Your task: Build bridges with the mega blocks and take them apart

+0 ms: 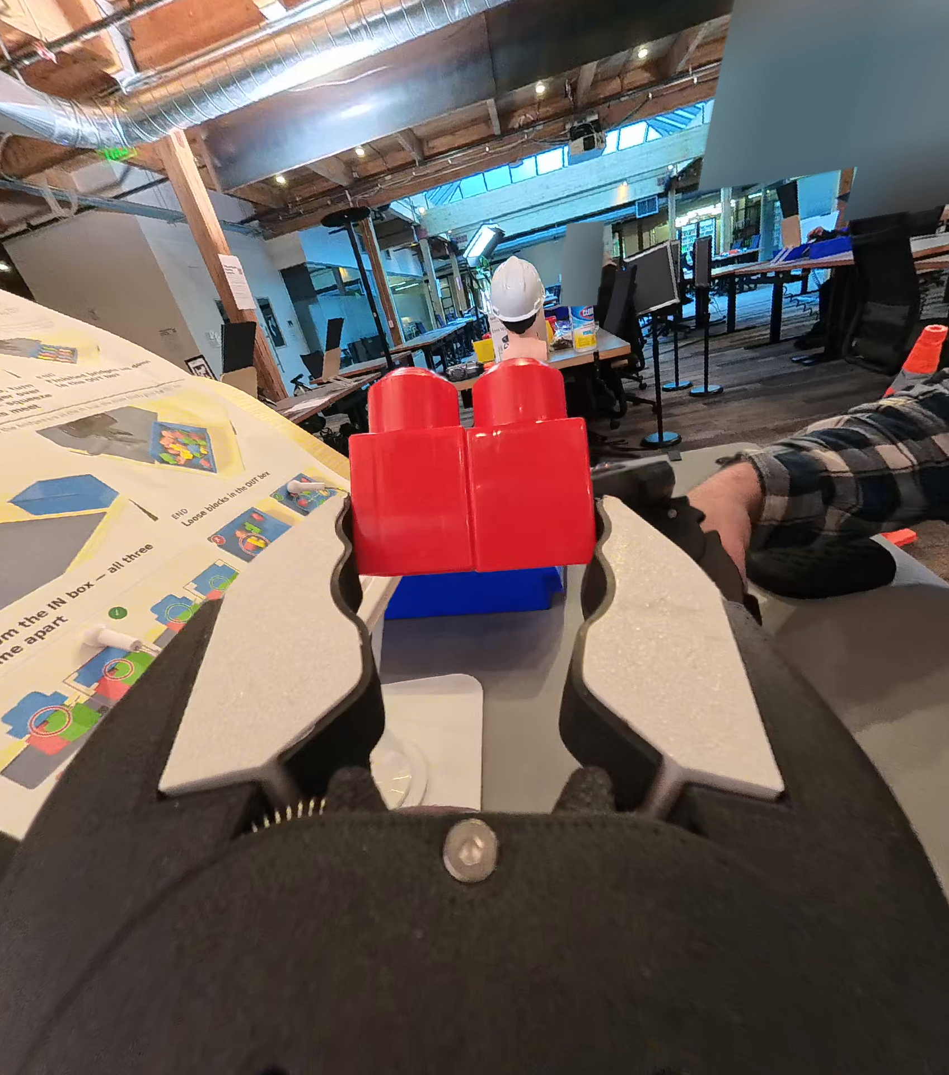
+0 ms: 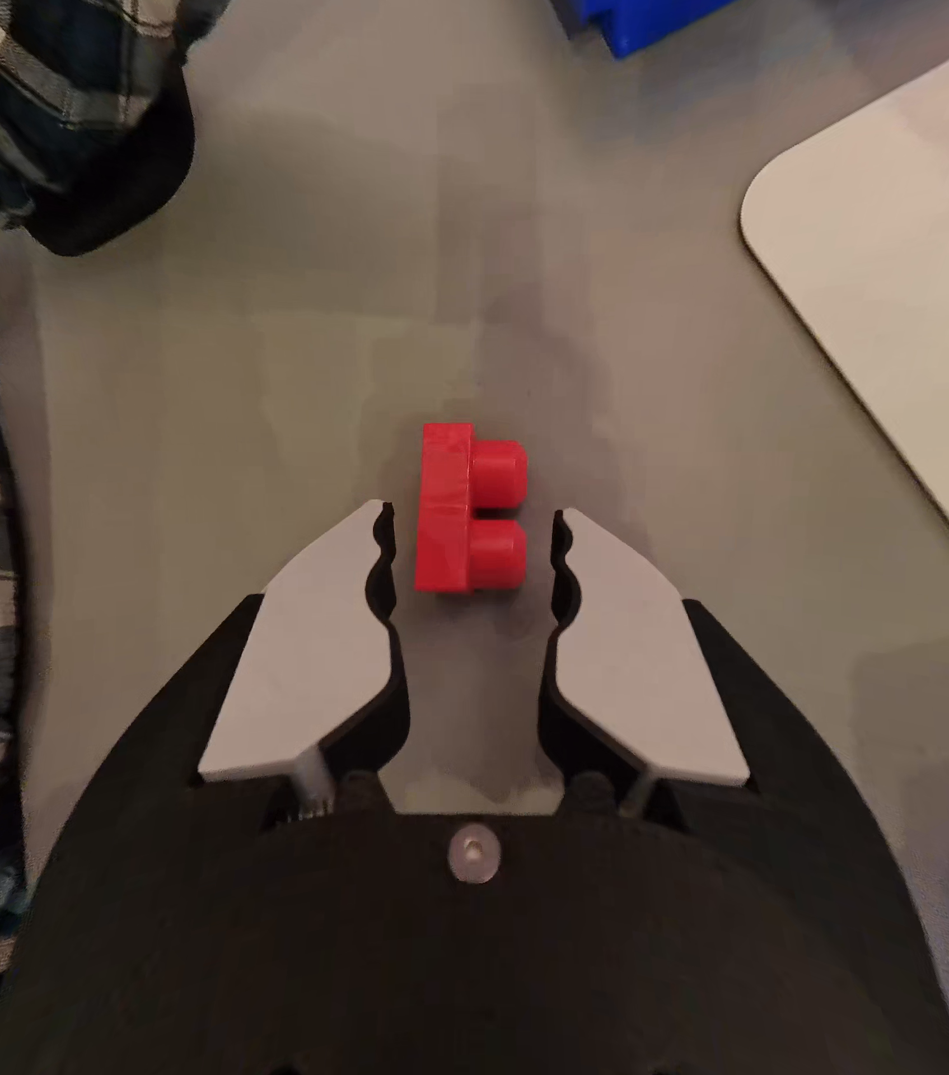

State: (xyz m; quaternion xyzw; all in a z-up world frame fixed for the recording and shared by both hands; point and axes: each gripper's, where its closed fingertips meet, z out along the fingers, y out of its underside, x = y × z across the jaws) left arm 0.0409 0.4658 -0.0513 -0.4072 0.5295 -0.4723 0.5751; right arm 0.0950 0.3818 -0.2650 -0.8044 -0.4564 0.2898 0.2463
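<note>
1. Glossy red hard-plastic two-stud block [image 1: 472, 500], centre of the left wrist view: upright, pinched at its two end faces by the left gripper [image 1: 472, 541], fingers [image 1: 286, 587] pressed against it.
2. Blue plastic box [image 1: 475, 593] just below and behind, on the grey table [image 1: 867, 727]; printed instruction sheet [image 1: 82, 523] at left.
3. Thin red two-stud plastic block [image 2: 469, 512], centre of the right wrist view: on its side on the table, studs toward frame right, between the spread fingers [image 2: 320, 628] of the right gripper [image 2: 472, 515], gaps visible both sides.
4. Handling, judged: light, stiff, slick-skinned, hollow; flat opposing walls best, rounded studs likely to slip.
</note>
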